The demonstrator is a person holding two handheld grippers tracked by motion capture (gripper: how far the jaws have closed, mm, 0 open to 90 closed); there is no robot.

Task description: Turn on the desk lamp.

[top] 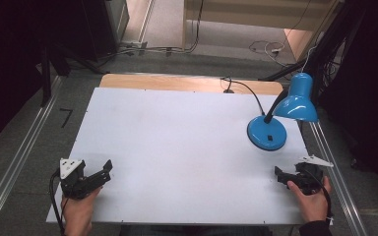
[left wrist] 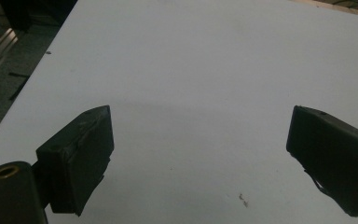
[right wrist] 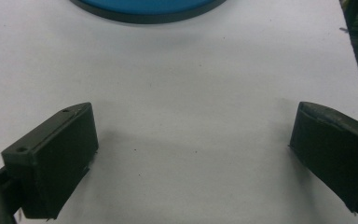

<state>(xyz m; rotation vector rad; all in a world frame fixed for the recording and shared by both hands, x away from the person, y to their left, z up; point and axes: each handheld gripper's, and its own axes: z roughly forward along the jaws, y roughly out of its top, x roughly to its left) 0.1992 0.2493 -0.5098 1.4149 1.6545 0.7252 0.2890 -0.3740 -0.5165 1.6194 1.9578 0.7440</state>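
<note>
Apparently idle | left gripper point(top: 107, 169) and right gripper point(top: 278, 174) both spread, empty, low over white surface point(top: 177, 142) | blue lamp point(top: 280, 115) near right; likely target, approach base squarely.

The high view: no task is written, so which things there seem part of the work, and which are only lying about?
Probably part of the work (a guess):
- blue desk lamp, the one object standing on the white table
- left claw, open and empty
- right claw, open and empty, nearest the lamp base

Only lying about:
- cables on the floor beyond the table
</note>
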